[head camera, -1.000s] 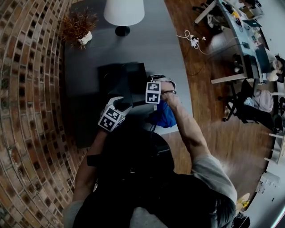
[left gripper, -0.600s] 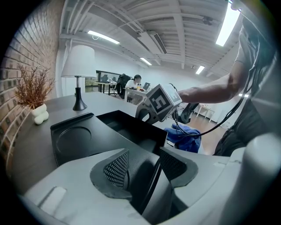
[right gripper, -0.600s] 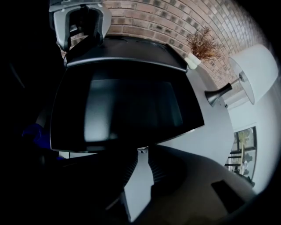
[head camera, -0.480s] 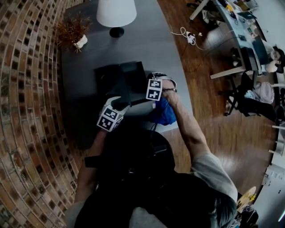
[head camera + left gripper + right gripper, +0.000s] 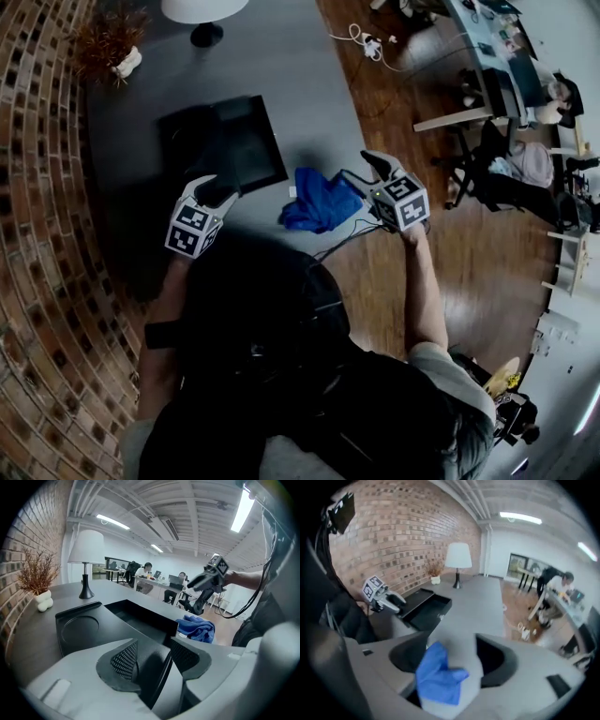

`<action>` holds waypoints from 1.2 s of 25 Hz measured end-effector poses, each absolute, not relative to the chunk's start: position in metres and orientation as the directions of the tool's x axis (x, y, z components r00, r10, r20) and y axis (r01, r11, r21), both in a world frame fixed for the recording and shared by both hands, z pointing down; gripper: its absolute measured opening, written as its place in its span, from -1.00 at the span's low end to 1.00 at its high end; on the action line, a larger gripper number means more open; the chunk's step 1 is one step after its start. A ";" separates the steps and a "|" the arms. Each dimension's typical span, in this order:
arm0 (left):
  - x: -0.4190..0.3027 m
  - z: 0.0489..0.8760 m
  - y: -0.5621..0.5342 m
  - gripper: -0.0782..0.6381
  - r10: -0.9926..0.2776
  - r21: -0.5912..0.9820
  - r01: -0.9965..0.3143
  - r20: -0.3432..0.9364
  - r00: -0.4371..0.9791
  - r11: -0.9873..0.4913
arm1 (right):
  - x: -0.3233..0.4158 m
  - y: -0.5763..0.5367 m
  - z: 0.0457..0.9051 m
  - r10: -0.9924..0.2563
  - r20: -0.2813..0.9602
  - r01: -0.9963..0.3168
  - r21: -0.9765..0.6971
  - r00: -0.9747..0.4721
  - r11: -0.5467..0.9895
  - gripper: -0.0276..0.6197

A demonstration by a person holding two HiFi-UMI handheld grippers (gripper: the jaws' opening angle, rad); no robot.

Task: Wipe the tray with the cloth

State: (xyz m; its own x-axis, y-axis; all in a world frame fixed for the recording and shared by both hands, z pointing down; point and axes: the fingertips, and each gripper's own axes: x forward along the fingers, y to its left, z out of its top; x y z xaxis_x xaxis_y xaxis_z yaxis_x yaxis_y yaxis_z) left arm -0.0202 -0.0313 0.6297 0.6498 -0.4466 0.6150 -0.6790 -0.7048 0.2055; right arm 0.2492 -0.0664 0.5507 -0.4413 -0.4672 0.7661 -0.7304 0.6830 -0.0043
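A black tray (image 5: 239, 131) lies on the grey table (image 5: 319, 103); its near part has a round recess (image 5: 79, 625). My left gripper (image 5: 217, 190) is shut on the tray's near edge, the rim running between its pads (image 5: 125, 660). The blue cloth (image 5: 319, 199) lies crumpled on the table right of the tray, touching neither gripper. My right gripper (image 5: 373, 167) hovers off the table's right edge, a little right of the cloth. Its jaws are opening, and in the right gripper view the cloth (image 5: 436, 674) shows beyond them, with no pad pressing on it.
A white lamp (image 5: 202, 14) and a dried plant in a white pot (image 5: 112, 47) stand at the table's far end. A brick wall (image 5: 37, 187) runs along the left. To the right are wood floor, cables (image 5: 361, 42), and desks with chairs and people (image 5: 525, 103).
The right gripper has let go of the cloth and swung right, away from the tray; the cloth now lies on the table. The left gripper stays on the tray's edge.
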 end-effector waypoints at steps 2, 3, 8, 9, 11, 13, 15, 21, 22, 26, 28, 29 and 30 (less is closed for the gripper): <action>-0.022 0.629 -0.032 -0.16 -0.451 0.208 -0.683 0.612 0.650 -0.700 | 0.273 -0.014 0.589 -0.325 0.830 -0.785 -0.199 -0.453 0.587 0.45; -0.022 0.629 -0.032 -0.16 -0.454 0.210 -0.685 0.610 0.650 -0.697 | 0.287 0.010 0.612 -0.271 0.846 -0.821 -0.286 -0.458 0.494 0.49; -0.022 0.627 -0.032 -0.16 -0.462 0.207 -0.686 0.602 0.652 -0.698 | 0.286 0.047 0.680 -0.328 0.737 -0.792 -0.607 -0.590 0.061 0.53; -0.022 0.627 -0.031 -0.16 -0.461 0.207 -0.685 0.602 0.652 -0.698 | 0.272 0.040 0.679 -0.346 0.734 -0.800 -0.592 -0.585 0.097 0.53; -0.023 0.628 -0.031 -0.16 -0.462 0.206 -0.686 0.602 0.652 -0.698 | 0.240 0.027 0.674 -0.319 0.782 -0.844 -0.476 -0.535 0.248 0.60; -0.022 0.627 -0.031 -0.16 -0.460 0.206 -0.685 0.604 0.651 -0.699 | 0.207 0.022 0.673 -0.247 0.861 -0.835 -0.298 -0.444 0.461 0.73; -0.021 0.626 -0.030 -0.16 -0.459 0.207 -0.686 0.605 0.650 -0.698 | 0.186 0.028 0.692 -0.183 0.935 -0.726 -0.102 -0.303 0.680 0.75; -0.017 0.625 -0.030 -0.16 -0.460 0.203 -0.683 0.603 0.652 -0.702 | 0.173 0.050 0.703 -0.058 0.990 -0.398 0.001 -0.132 0.917 -0.39; -0.017 0.625 -0.029 -0.16 -0.457 0.203 -0.681 0.604 0.653 -0.704 | 0.173 0.045 0.689 -0.047 0.985 -0.430 -0.028 -0.163 0.903 -0.43; -0.017 0.626 -0.029 -0.16 -0.456 0.203 -0.679 0.603 0.654 -0.705 | 0.123 -0.060 0.555 -0.328 0.829 -0.615 -0.025 -0.454 0.788 -0.44; -0.019 0.626 -0.031 -0.16 -0.462 0.200 -0.683 0.602 0.651 -0.702 | 0.090 -0.127 0.523 -0.509 0.726 -0.665 0.095 -0.463 0.741 -0.44; -0.019 0.627 -0.031 -0.17 -0.465 0.199 -0.685 0.601 0.650 -0.701 | 0.074 -0.152 0.531 -0.557 0.711 -0.668 0.165 -0.429 0.725 -0.44; -0.020 0.628 -0.031 -0.17 -0.468 0.198 -0.687 0.599 0.650 -0.700 | 0.059 -0.168 0.553 -0.567 0.728 -0.653 0.218 -0.386 0.725 -0.44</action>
State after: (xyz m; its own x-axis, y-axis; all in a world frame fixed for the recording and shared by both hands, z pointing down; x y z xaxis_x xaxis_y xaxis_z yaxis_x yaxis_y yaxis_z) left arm -0.0197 -0.0310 0.6279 0.6495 -0.4681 0.5992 -0.6866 -0.6996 0.1978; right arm 0.0594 -0.1683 0.5529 -0.3856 -0.5666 0.7282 -0.6530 0.7252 0.2183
